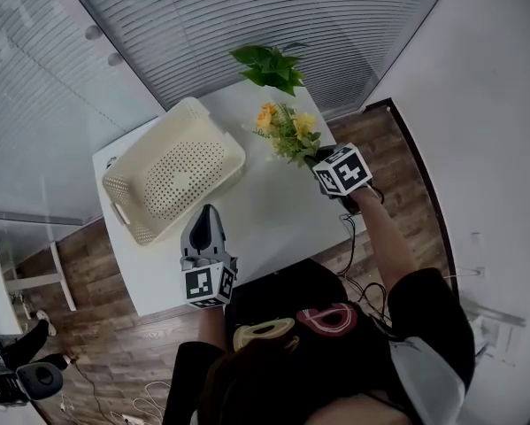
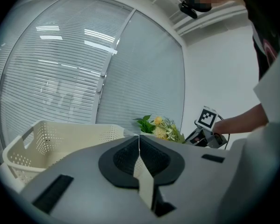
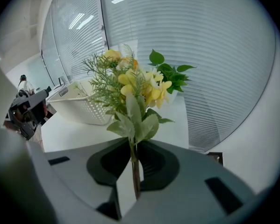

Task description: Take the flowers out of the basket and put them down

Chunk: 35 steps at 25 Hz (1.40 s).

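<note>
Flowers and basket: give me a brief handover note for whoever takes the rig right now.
Left gripper: shut, empty, near the basket.
Right gripper: shut on the stem of the flowers, holding them above the table, right of the basket.
Done: the flowers are out; the basket looks empty.
To do: set the flowers on the table, then release.

Head view looks steeply down on the table (image 1: 273,211); the others look across it, sharing the basket (image 1: 180,171).
</note>
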### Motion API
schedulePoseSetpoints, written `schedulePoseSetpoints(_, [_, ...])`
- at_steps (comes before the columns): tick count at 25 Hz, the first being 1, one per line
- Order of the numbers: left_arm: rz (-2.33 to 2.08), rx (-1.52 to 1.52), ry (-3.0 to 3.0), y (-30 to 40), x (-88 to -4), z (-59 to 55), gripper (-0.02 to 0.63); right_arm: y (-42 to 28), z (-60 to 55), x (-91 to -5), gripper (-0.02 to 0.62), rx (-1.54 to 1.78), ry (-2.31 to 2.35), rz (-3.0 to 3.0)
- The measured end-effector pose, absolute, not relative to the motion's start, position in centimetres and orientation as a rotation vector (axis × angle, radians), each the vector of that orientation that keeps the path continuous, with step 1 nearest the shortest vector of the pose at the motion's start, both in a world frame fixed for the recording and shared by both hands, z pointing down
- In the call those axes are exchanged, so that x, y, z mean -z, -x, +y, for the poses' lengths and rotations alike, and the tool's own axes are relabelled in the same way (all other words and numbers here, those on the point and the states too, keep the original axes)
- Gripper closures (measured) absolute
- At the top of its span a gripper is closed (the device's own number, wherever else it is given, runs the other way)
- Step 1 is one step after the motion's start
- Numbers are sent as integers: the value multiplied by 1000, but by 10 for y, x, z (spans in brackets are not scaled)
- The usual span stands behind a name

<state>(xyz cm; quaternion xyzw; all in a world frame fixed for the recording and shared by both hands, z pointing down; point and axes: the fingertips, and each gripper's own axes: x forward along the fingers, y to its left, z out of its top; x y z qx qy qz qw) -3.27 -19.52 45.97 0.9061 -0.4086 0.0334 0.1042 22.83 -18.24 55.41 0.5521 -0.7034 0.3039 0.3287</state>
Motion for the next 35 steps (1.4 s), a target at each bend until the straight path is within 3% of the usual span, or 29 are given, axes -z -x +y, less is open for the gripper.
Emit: schedulePoseSetpoints(35, [-1308,-144,-2611,44,-468,-205,588,-224,-193,-643,538,-1055,-1345,-1730])
